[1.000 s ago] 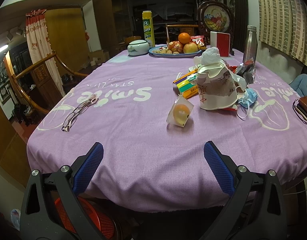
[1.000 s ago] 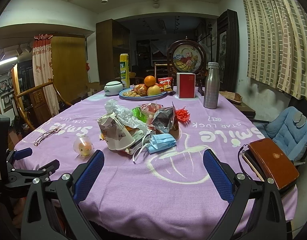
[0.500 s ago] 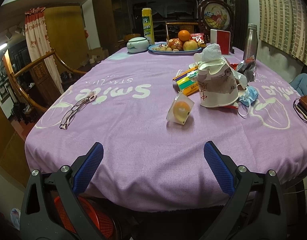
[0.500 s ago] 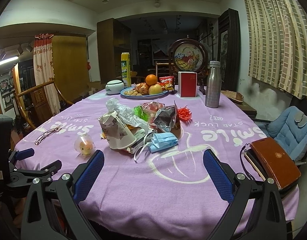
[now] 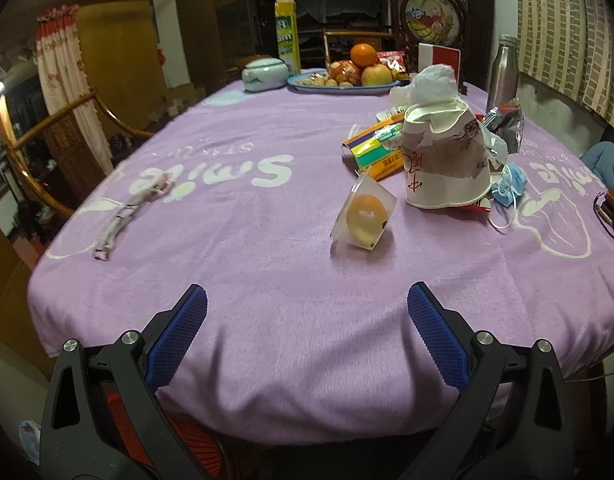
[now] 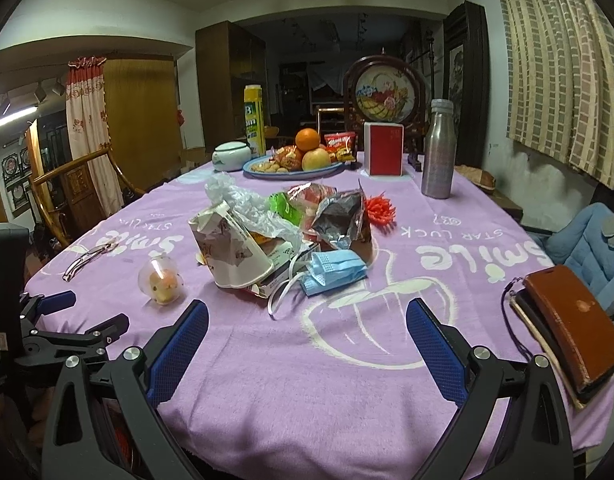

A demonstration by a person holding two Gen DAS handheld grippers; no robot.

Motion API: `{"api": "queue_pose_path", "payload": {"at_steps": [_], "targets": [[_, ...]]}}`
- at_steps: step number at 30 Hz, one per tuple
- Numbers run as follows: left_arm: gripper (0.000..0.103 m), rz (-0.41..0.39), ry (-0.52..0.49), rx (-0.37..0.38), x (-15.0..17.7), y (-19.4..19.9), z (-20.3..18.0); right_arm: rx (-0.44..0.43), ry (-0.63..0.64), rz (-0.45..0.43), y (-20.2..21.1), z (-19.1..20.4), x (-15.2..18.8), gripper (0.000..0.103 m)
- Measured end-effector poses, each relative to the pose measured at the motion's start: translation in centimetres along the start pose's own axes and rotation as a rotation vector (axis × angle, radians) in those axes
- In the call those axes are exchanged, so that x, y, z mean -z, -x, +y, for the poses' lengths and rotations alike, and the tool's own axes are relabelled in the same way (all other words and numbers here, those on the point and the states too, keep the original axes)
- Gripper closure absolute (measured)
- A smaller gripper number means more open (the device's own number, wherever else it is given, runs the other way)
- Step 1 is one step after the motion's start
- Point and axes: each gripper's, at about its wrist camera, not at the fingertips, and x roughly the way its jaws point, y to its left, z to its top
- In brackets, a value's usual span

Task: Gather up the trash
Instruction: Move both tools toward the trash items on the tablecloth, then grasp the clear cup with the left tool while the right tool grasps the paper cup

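Observation:
A pile of trash lies mid-table: a crumpled paper cup, a clear jelly cup lying apart on the near left, a blue face mask, foil snack wrappers, a clear plastic bag and a flat coloured carton. My left gripper is open and empty over the near table edge, short of the jelly cup. My right gripper is open and empty over the near cloth, short of the mask. The left gripper also shows in the right wrist view.
The purple tablecloth covers the table. Glasses lie at left. A fruit plate, white jar, yellow carton, red box and steel bottle stand at the back. A brown wallet lies right. A red basket sits below the edge.
The left gripper has moved forward over the table edge and nearer the jelly cup. The right gripper has crept slightly forward. Both stay open.

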Motion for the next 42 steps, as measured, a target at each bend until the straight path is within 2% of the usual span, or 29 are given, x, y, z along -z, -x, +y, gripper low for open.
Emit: {"api": "queue_pose_path", "payload": {"at_steps": [4,11,13,16,18,19,20,21,25,28,31,33,37,40,41,42], "targets": [[0.006,0.013,0.02,0.072,-0.7,-1.2,0.9,-0.012,-0.018,0.009,-1.2,-0.7,0.0,0.006],[0.006,0.026,-0.022,0.211,-3.2,-3.3,-0.8,-0.033,-0.041,0.01,-2.4,-1.9,-0.3,0.006],[0.006,0.039,-0.027,0.223,-3.9,-4.3,-1.5,-0.034,-0.049,0.013,-2.7,-2.3,-0.3,0.006],[0.007,0.039,-0.024,0.187,-4.7,-5.5,-2.2,-0.042,-0.057,0.027,-3.3,-2.6,-0.4,0.006],[0.016,0.023,-0.038,0.167,-4.9,-5.8,-2.4,-0.057,-0.051,0.036,-3.9,-2.4,-0.8,0.006],[0.03,0.019,-0.051,0.169,-4.9,-5.8,-2.5,-0.066,-0.046,0.038,-4.1,-2.2,-1.1,0.006],[0.051,0.017,-0.064,0.185,-4.9,-5.9,-2.5,-0.077,-0.039,0.037,-4.3,-2.0,-1.4,0.006],[0.064,0.021,-0.067,0.206,-4.8,-6.0,-2.4,-0.088,-0.032,0.035,-4.5,-1.7,-1.7,0.006],[0.065,0.007,0.008,0.247,-4.8,-5.5,0.1,-0.153,-0.005,0.036,-5.8,0.1,-3.1,0.006],[0.065,-0.005,0.05,0.224,-4.9,-5.0,2.3,-0.204,0.003,0.058,-7.1,1.5,-3.7,0.006],[0.065,-0.01,0.083,0.206,-4.6,-4.7,4.0,-0.235,0.017,0.09,-8.6,2.8,-3.8,0.01],[0.065,-0.016,0.102,0.202,-4.4,-4.6,4.9,-0.237,0.031,0.127,-10.2,3.8,-3.9,0.015],[0.065,-0.021,0.099,0.201,-4.0,-4.7,5.4,-0.199,0.032,0.183,-12.8,4.7,-4.6,0.015],[0.065,-0.013,0.102,0.217,-3.7,-5.0,5.6,-0.2,0.066,0.224,-14.2,5.7,-5.0,0.016],[0.065,-0.012,0.105,0.221,-3.7,-5.1,5.8,-0.203,0.078,0.228,-14.4,6.0,-4.9,0.029],[0.065,-0.015,0.107,0.225,-3.6,-5.1,5.8,-0.219,0.086,0.234,-14.2,6.2,-4.8,0.069]]}}
